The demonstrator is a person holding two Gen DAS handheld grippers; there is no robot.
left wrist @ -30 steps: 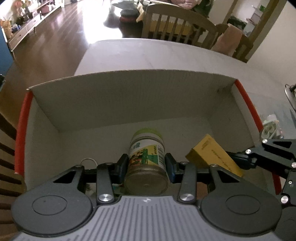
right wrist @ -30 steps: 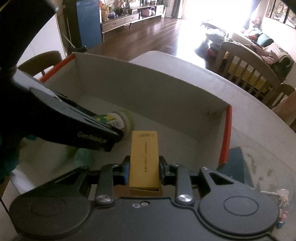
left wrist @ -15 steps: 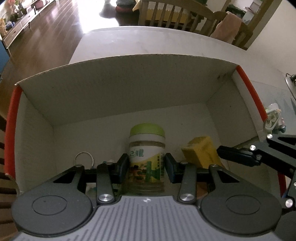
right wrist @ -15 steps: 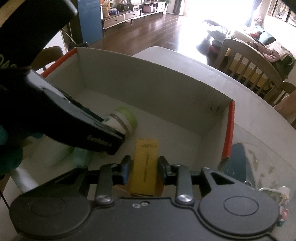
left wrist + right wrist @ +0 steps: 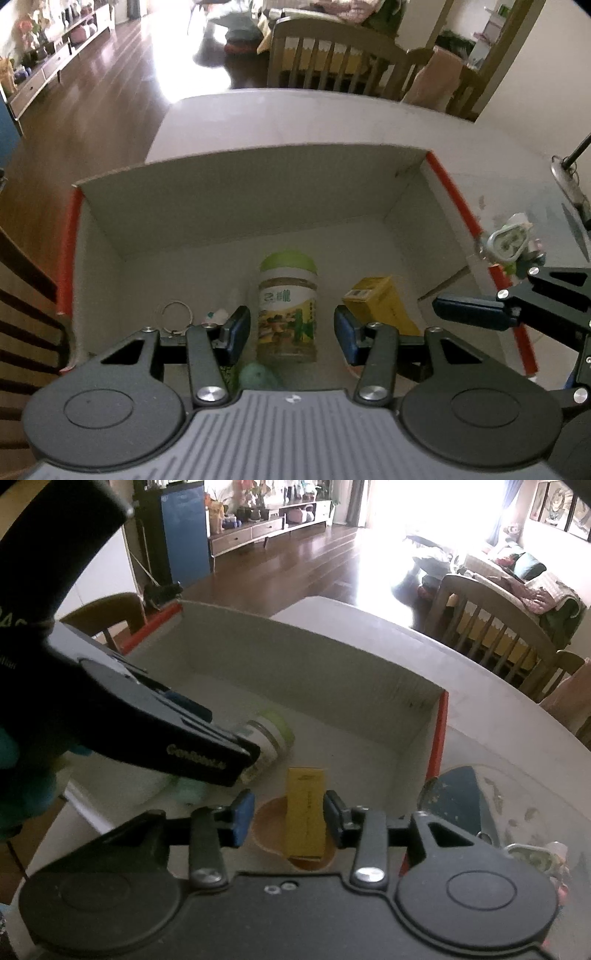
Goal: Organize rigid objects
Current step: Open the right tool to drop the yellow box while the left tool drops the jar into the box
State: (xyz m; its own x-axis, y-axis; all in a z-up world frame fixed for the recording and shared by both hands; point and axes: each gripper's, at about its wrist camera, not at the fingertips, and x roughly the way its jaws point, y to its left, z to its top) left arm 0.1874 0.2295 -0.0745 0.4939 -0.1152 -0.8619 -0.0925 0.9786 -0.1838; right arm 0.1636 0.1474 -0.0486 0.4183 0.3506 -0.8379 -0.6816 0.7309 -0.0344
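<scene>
A jar with a green lid lies on the floor of the open cardboard box. My left gripper is open, its blue pads apart on both sides of the jar. A yellow carton lies to the jar's right. In the right wrist view the carton lies on a brown round object, and my right gripper is open around it, not touching. The jar is partly hidden by the left gripper's body.
The box has red tape on its side edges and stands on a white table. A ring and a pale green round object lie in the box. Small clutter sits right of the box. Wooden chairs stand beyond.
Both grippers opened and let go: the jar and the yellow carton now lie in the box. Both grippers pulled up and back a little.
</scene>
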